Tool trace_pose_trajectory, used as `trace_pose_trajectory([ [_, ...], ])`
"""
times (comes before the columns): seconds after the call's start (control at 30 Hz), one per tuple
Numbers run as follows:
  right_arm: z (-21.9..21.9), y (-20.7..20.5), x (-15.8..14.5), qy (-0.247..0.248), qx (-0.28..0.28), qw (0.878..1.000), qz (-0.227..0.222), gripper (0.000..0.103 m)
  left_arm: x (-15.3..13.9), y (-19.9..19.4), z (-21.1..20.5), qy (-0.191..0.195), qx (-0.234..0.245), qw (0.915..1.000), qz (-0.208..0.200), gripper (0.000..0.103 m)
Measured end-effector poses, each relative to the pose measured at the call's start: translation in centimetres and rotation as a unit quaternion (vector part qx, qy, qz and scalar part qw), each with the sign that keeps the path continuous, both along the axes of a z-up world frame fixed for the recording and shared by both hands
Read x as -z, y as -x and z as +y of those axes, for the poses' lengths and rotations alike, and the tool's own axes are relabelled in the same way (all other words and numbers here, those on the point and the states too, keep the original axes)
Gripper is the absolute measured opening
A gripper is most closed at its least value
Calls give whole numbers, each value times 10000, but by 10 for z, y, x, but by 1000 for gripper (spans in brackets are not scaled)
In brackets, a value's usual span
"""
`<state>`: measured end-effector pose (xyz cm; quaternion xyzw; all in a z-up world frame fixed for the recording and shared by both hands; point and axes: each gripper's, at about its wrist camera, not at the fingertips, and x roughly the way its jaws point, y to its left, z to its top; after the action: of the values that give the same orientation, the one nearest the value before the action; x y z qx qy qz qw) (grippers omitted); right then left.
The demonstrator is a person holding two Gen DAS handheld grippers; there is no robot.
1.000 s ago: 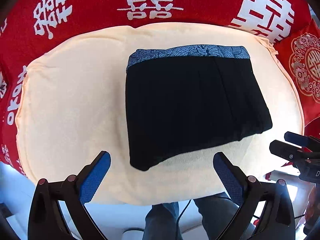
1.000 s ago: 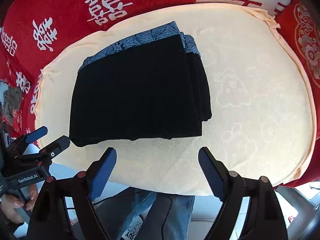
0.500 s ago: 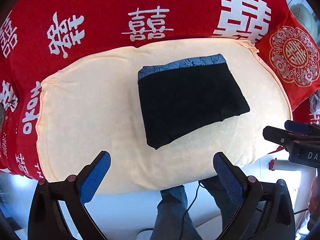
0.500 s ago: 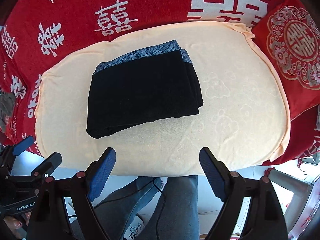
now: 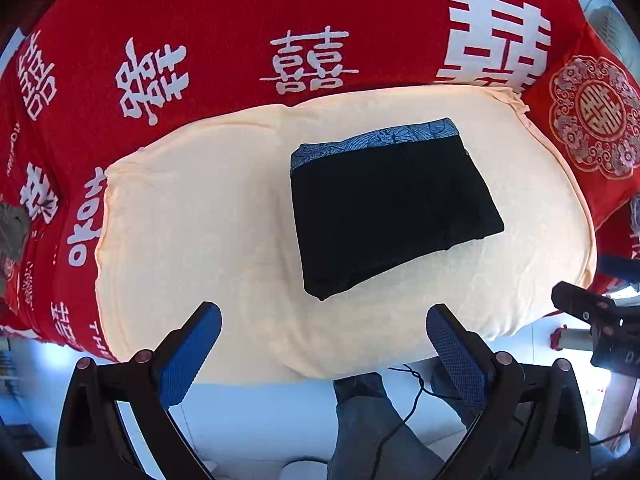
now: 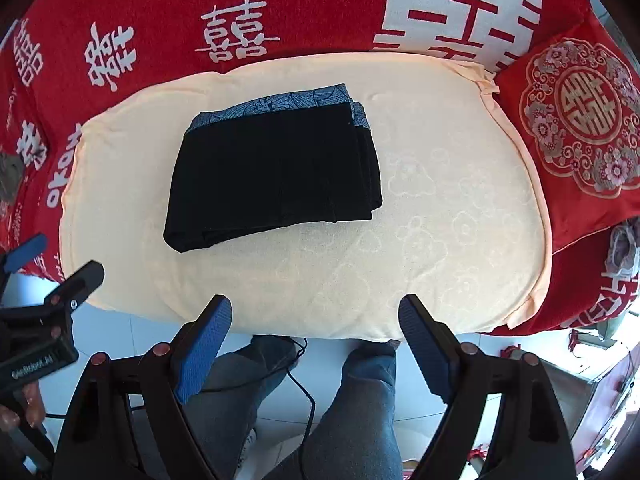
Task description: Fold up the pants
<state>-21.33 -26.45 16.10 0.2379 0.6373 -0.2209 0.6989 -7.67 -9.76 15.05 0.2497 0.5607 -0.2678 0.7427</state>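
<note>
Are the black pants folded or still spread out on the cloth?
Folded: the black pants lie as a compact stacked rectangle on the peach cloth, layered edges visible at one side.

Both grippers have pulled back and up over the last second. In the left wrist view the folded black pants with the blue patterned waistband [image 5: 394, 208] now take up much less of the frame, and more of the peach towelling cushion [image 5: 192, 216] and the red blanket with white characters [image 5: 224, 52] shows around them. The left gripper [image 5: 324, 344] and right gripper [image 6: 316, 340] now sit past the cushion's near edge, over the person's jeans-clad legs [image 6: 360, 400]. The pants have not shifted on the cushion.
</note>
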Motion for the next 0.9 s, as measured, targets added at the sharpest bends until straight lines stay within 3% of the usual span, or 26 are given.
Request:
trace_pose_trajectory([
  [0.3,-31,6,-13,-55,94,9998,-160,88,-7,21,-36,-208,98,9997,-127,103],
  [0.9,-42,23,-14,40,397,9991,-132,88,2,21,-34,-262,20,9995,186,103],
])
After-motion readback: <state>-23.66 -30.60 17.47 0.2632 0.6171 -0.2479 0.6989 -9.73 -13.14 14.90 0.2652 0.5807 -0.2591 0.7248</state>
